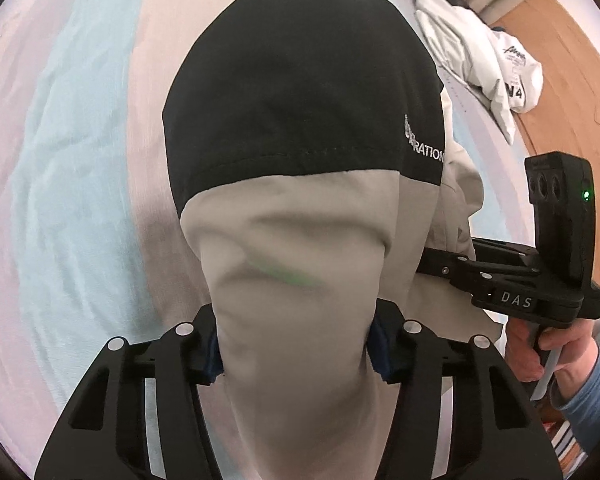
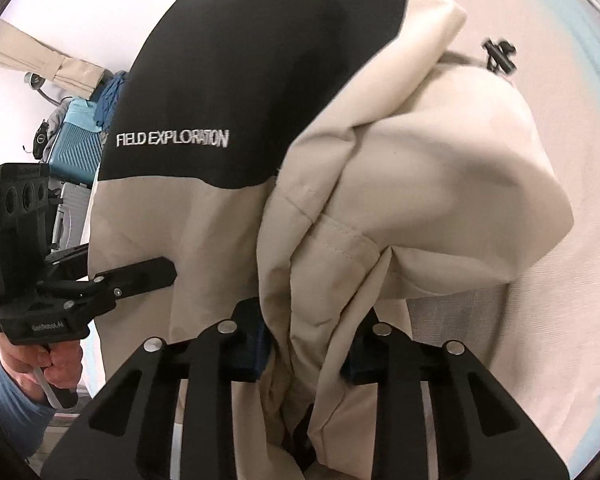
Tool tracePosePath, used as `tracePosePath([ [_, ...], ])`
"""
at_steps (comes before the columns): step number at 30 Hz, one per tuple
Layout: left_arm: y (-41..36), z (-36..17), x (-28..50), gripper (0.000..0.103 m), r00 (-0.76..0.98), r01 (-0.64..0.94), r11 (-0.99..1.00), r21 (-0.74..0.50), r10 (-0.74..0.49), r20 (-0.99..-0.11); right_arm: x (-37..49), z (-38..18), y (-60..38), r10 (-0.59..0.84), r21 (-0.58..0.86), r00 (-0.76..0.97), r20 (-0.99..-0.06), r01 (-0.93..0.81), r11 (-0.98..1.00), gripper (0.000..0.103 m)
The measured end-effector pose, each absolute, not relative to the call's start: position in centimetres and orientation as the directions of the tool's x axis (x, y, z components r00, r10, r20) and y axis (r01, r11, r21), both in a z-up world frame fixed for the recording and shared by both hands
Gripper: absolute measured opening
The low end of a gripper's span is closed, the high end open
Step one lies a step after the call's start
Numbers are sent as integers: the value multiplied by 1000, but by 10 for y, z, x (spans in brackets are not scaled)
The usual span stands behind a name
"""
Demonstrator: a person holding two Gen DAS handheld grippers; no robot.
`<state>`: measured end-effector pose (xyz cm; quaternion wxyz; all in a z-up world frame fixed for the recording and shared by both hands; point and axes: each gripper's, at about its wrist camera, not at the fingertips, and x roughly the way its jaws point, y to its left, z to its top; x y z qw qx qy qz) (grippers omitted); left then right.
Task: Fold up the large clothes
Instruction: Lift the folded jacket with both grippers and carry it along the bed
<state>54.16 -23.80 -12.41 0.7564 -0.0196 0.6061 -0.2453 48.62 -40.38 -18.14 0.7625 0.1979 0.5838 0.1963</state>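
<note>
A beige and black jacket (image 1: pixel 300 216) with white "FIELD EXPLORATION" lettering hangs between my two grippers above the bed. My left gripper (image 1: pixel 296 350) is shut on a bunched beige part of it. My right gripper (image 2: pixel 306 354) is shut on another bunched fold of the jacket (image 2: pixel 380 184), with the hood hanging forward. The right gripper also shows in the left wrist view (image 1: pixel 444 260), pinching the jacket's edge. The left gripper shows in the right wrist view (image 2: pixel 156 276) at the jacket's left edge.
A bedspread with pale blue and pink stripes (image 1: pixel 60 160) lies below. A white garment (image 1: pixel 484 64) lies at the bed's far edge by a wooden floor (image 1: pixel 572 80). A blue suitcase (image 2: pixel 76 144) and curtain (image 2: pixel 40 60) stand beside the bed.
</note>
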Motion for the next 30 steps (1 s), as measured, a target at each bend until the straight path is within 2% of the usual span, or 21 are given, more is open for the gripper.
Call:
tracePosePath([
  [4,-236,-105,534,53,185,360,877,-317,-400,-898,481,-165,-403,517,511,262,-815,-95,854,26],
  [17,-156,-48,492,53,317,358,889,-286,-403,-859,456,-103,-364,497,437,320,-807,-243,866,25],
  [23,-79,-15,461,53,381,326,906,-269,-387,-840,441,-69,-293,496,403,337,-800,-309,861,25],
  [30,70,16,434,53,460,220,945,-240,-318,-829,444,-33,-150,542,386,312,-780,-442,810,25],
])
